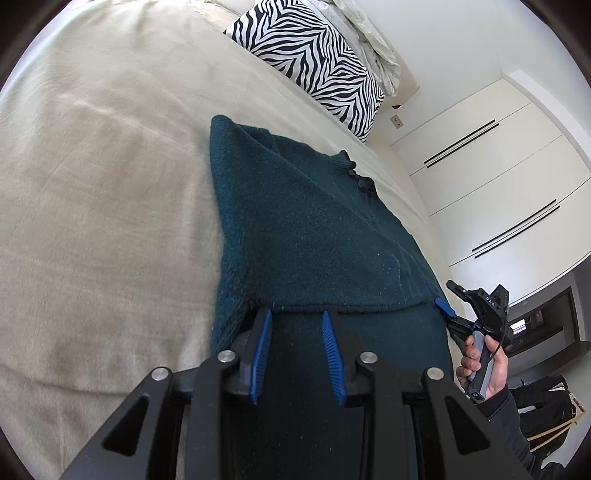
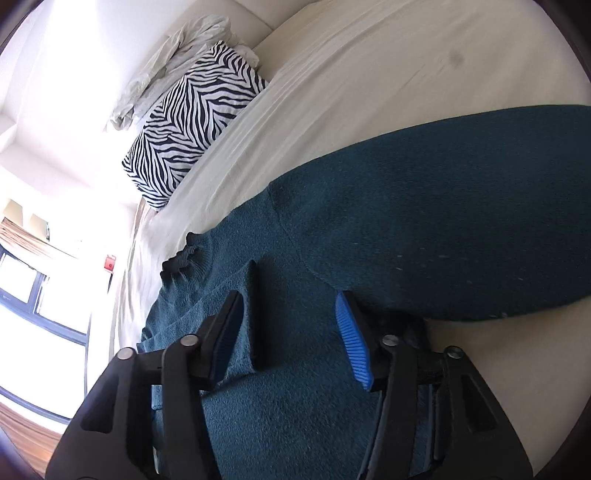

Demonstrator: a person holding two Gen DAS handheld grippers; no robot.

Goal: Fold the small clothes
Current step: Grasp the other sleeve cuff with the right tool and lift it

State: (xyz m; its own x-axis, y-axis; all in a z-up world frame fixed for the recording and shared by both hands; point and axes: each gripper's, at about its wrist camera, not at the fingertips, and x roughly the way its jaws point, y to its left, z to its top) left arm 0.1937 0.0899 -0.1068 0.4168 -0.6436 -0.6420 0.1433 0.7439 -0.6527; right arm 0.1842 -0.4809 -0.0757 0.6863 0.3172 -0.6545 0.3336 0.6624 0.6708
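Note:
A dark teal knit sweater [image 1: 310, 229] lies on the beige bed cover [image 1: 103, 192], partly folded, with its ribbed collar [image 1: 356, 173] toward the far side. My left gripper [image 1: 297, 314] is open, its blue pads just at the folded edge of the sweater, nothing between them. My right gripper [image 1: 448, 299] shows in the left wrist view at the sweater's right edge, held by a hand. In the right wrist view my right gripper [image 2: 290, 301] is open just above the sweater [image 2: 424, 229], with a raised fold [image 2: 258, 314] of the knit between the fingers.
A zebra-print pillow [image 1: 314, 62] and crumpled pale bedding [image 1: 369, 33] lie at the head of the bed. White wardrobe doors [image 1: 491, 177] stand beyond the bed's right side. The right wrist view shows the pillow [image 2: 192, 122] and a bright window [image 2: 37, 295] at left.

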